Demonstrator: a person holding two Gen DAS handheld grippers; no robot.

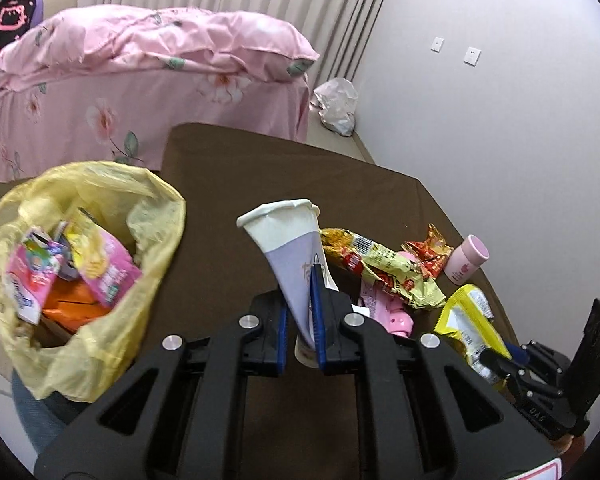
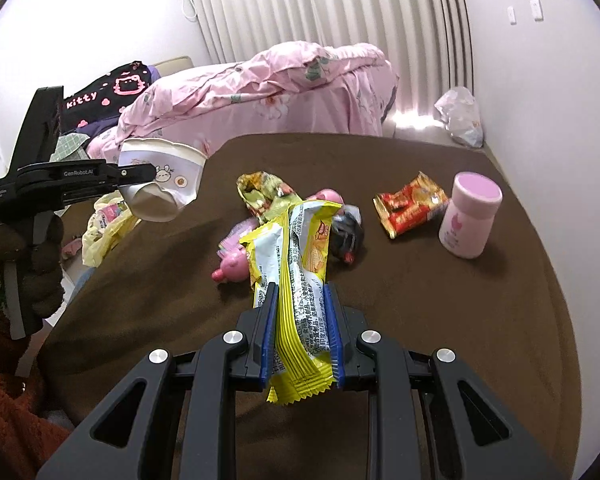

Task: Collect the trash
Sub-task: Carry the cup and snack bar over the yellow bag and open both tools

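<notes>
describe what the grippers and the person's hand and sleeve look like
Both are matte black plastic two-finger tools with blue ribbed pads and round silver bolt heads on the linkages. The left gripper carries white "GenRobot.AI" lettering on its side and a grey trigger lever. The right gripper looks identical. The left hand wears a dark brown fuzzy glove, with a rust-orange fleece sleeve.

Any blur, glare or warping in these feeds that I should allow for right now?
Left wrist view: the yellow trash bag looks slightly smeared, while the squashed paper cup in the left hand-held gripper is sharp. Right wrist view: the yellow wrapper is crisp; sunlight blows out the floor below the curtain. Both views: fisheye bends the brown table edges.
</notes>
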